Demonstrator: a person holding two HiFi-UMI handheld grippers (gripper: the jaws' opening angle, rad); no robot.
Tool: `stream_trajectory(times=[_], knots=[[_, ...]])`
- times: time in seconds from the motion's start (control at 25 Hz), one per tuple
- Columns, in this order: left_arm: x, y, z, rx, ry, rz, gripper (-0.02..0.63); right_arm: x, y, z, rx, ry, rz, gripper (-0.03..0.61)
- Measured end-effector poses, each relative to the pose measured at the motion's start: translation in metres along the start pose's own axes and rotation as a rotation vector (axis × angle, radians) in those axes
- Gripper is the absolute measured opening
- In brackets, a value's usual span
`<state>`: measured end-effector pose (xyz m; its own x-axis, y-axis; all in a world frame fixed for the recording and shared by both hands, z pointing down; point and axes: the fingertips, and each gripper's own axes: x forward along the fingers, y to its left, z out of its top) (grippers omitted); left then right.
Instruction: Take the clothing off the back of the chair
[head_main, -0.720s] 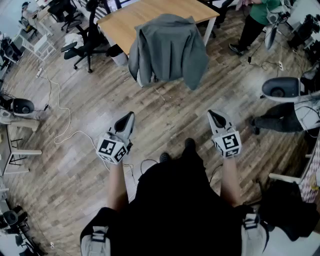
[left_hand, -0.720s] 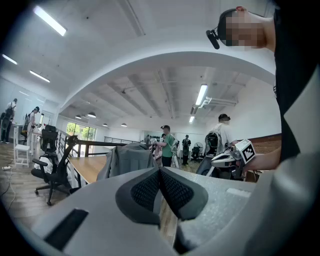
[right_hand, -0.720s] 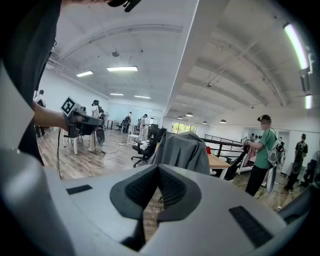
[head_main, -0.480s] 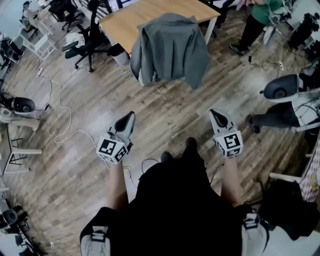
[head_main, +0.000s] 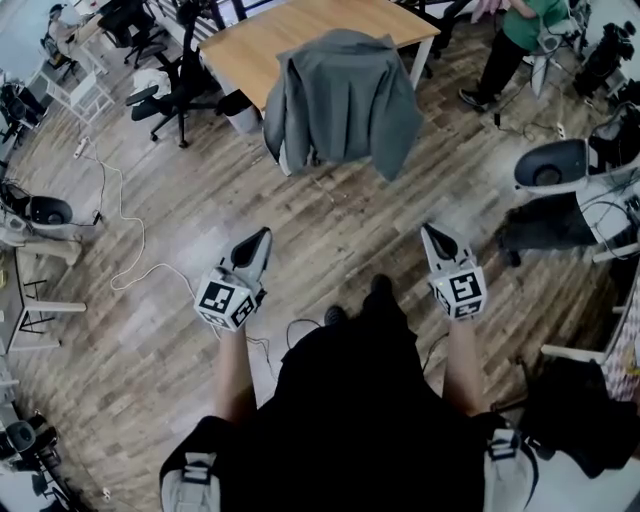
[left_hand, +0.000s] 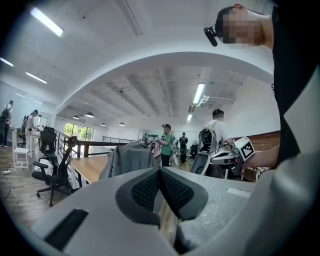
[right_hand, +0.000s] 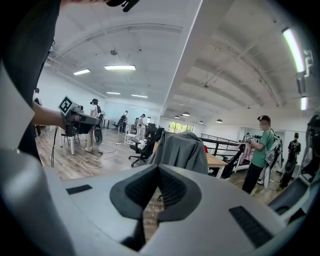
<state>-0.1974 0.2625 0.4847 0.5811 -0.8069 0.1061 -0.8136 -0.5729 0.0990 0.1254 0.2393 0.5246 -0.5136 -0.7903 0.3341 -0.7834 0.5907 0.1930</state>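
A grey jacket (head_main: 342, 100) hangs over the back of a chair beside a wooden table (head_main: 260, 45), far ahead of both grippers. It shows also as the grey jacket (left_hand: 129, 159) in the left gripper view and the grey jacket (right_hand: 182, 150) in the right gripper view. My left gripper (head_main: 262, 238) is shut and holds nothing, low over the floor at the left. Just as far from the jacket, my right gripper (head_main: 430, 232) is shut and empty at the right. The chair itself is hidden under the jacket.
Black office chairs (head_main: 170, 85) stand left of the table. A white cable (head_main: 125, 240) trails over the wooden floor. A person in green (head_main: 515, 40) stands at the back right; a robot base (head_main: 550, 165) and dark gear sit at the right edge.
Both grippers have held nearly still and stayed shut. The view has shifted slightly, and the gear at the right edge has moved a little.
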Motion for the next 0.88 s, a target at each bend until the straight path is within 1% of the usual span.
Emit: stream_trajectory(times=[0.16,0.28,0.44,0.6,0.88], knots=[[0.009,0.003,-0.001,-0.003,0.002,-0.005,0.002,0.001,-0.005,-0.007,0.018,0.023,-0.010,-0.003],[0.023,0.008,0.006,0.000,0.001,-0.010,0.002,0.008,-0.016,-0.003,0.013,-0.006,-0.013,-0.003],[0.044,0.013,0.016,-0.002,0.007,-0.022,0.002,0.018,-0.035,0.001,0.033,0.032,-0.027,-0.003],[0.061,0.017,0.012,0.008,0.029,-0.019,0.002,0.030,-0.048,0.002,0.033,0.014,-0.027,-0.003],[0.098,0.030,0.024,0.019,0.020,-0.018,0.002,0.056,-0.079,0.004,0.043,0.009,-0.029,-0.003]])
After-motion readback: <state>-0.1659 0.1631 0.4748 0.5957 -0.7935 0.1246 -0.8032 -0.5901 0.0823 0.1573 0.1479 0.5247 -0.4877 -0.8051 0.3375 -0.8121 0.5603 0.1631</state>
